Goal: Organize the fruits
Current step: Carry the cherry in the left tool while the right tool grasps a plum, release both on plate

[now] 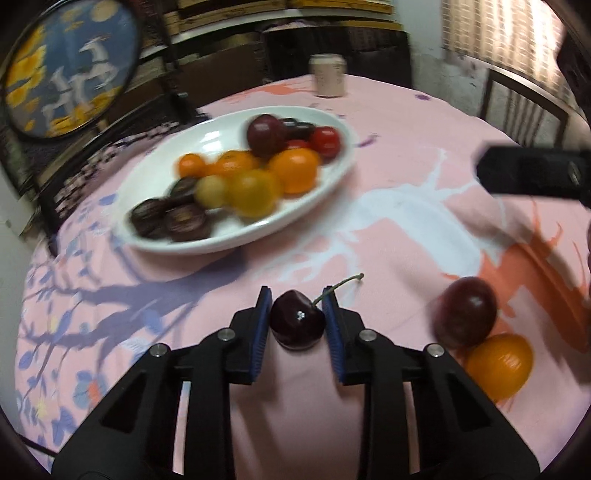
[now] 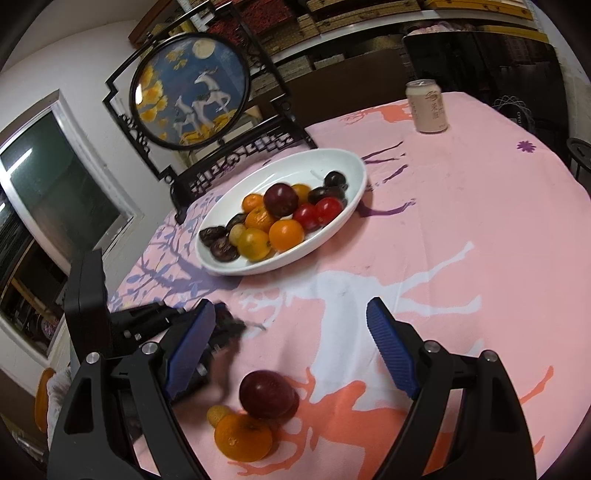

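Jaws grip cherry [image 1: 298, 325]; kumquat [image 2: 218, 414] right-view only.

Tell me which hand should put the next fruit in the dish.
Left. The left gripper already has its pads on either side of the cherry, with the white dish straight ahead. The right gripper is open and empty above the plum.

- Warm, moderate indoor light; bright window [image 1: 491, 33] upper right in left view, blown out.
- Heavy motion blur in left view: plate [image 1: 155, 177], can [image 1: 328, 75] and plum [image 1: 466, 312] smeared; cherry [image 1: 297, 324] sharp, with a small glint.
- Right view sharper; left gripper [image 2: 221, 325] blurred there.
- Soft shadows on cloth [image 2: 461, 206] under the plate [image 2: 354, 173].
- Glare on round screen [image 2: 190, 90].
- Strong fisheye bending, dark vignette at corners.
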{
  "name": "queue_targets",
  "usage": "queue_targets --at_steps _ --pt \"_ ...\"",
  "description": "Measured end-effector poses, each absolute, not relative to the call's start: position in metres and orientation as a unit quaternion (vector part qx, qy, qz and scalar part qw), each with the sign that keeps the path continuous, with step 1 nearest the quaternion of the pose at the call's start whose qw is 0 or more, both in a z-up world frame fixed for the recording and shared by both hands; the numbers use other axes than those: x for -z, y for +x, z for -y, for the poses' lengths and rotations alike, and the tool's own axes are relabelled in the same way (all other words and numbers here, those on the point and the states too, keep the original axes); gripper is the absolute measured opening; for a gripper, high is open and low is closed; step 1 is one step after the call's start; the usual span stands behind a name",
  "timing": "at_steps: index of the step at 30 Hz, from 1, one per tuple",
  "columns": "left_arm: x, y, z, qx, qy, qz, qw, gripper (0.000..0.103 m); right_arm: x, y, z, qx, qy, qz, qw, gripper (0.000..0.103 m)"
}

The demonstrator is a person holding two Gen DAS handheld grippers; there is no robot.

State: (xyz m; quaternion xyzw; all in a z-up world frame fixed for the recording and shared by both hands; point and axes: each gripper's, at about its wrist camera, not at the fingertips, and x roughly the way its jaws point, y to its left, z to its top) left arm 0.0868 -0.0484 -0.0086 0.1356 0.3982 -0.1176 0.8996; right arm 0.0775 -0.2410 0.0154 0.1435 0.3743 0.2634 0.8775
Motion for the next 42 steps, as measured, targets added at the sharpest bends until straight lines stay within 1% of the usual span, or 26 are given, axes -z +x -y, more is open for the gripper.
queue_targets --at_steps 4,5,7,9,10,14,18,22,23,24,27,36,39,42 --pt "0.001 0.087 0.018 0.071 0.097 -0.396 0.91 0.029 -0.008 0.07 0.225 -0.282 0.108 -0.388 0.871 0.082" --pt "0.0 0.088 0.012 0.064 0.086 -0.397 0.911 0.029 -0.006 0.066 0.219 -0.284 0.093 -0.39 0.871 0.078" --pt "-0.001 0.089 0.007 0.058 0.075 -0.397 0.913 0.029 0.0 0.06 0.213 -0.286 0.078 -0.396 0.869 0.075" --pt "-0.001 0.089 0.007 0.056 0.076 -0.397 0.913 0.029 0.005 0.057 0.208 -0.288 0.064 -0.403 0.866 0.064" --pt "0.0 0.09 0.008 0.055 0.079 -0.398 0.912 0.029 0.007 0.056 0.207 -0.288 0.06 -0.406 0.865 0.063" --pt "0.004 0.091 0.011 0.051 0.081 -0.404 0.91 0.029 0.011 0.052 0.2 -0.3 0.045 -0.41 0.86 0.052" --pt "0.007 0.092 0.007 0.051 0.074 -0.41 0.908 0.029 0.018 0.053 0.192 -0.299 0.026 -0.425 0.854 0.048" --pt "0.009 0.094 0.005 0.052 0.067 -0.418 0.905 0.029 0.022 0.057 0.195 -0.302 0.041 -0.433 0.848 0.046" --pt "0.01 0.095 0.005 0.052 0.066 -0.42 0.904 0.029 0.021 0.056 0.195 -0.302 0.041 -0.432 0.849 0.044" --pt "0.011 0.095 0.005 0.053 0.065 -0.421 0.903 0.029 0.021 0.056 0.196 -0.301 0.042 -0.43 0.85 0.039" --pt "0.011 0.095 0.004 0.055 0.063 -0.423 0.902 0.029 0.021 0.057 0.196 -0.304 0.049 -0.432 0.848 0.037" --pt "0.011 0.096 0.0 0.06 0.047 -0.424 0.903 0.029 0.021 0.058 0.194 -0.311 0.052 -0.438 0.842 0.037" --pt "0.004 0.093 -0.001 0.052 0.047 -0.412 0.909 0.029 0.018 0.058 0.195 -0.305 0.058 -0.429 0.848 0.037" --pt "-0.015 0.094 -0.006 0.047 0.032 -0.391 0.919 0.029 0.004 0.064 0.205 -0.3 0.081 -0.409 0.858 0.037"
